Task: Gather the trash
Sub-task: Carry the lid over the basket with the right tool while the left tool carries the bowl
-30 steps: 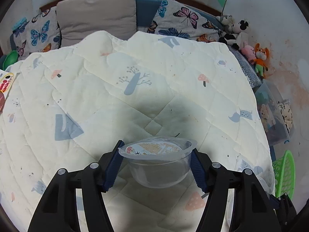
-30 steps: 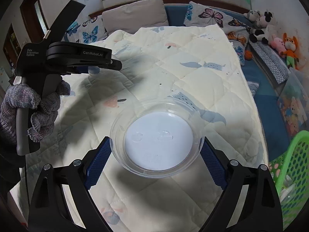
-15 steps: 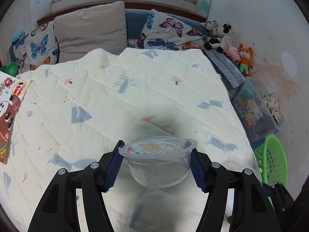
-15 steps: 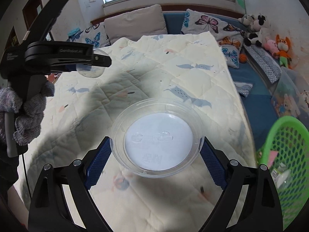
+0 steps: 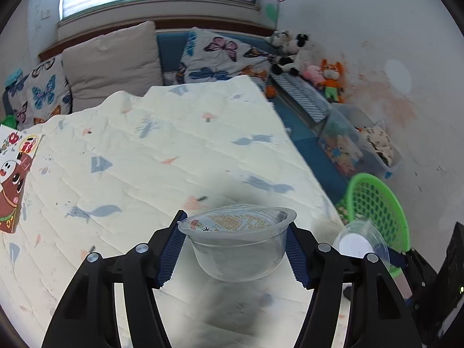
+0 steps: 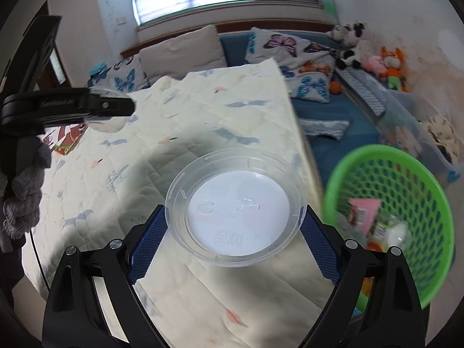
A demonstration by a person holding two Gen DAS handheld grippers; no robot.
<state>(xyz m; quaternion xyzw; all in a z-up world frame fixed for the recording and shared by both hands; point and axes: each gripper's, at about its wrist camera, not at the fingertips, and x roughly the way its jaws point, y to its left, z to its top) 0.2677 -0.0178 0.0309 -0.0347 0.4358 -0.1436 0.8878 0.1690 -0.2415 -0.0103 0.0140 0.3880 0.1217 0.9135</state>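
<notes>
Both views have swung toward the green basket [image 6: 388,217], now lower-right of the right gripper [image 6: 235,226] pinching the lid [image 6: 236,210], nearer than the left gripper [image 5: 236,249] pinching the cup [image 5: 239,249].

Left gripper [image 5: 236,250] squeezing a clear plastic cup [image 5: 238,250] with a torn printed lid, hanging over the quilt [image 5: 162,156] near its right edge, green basket [image 5: 377,203] sitting just past that edge, a round clear lid [image 5: 359,245] showing in front of it
</notes>
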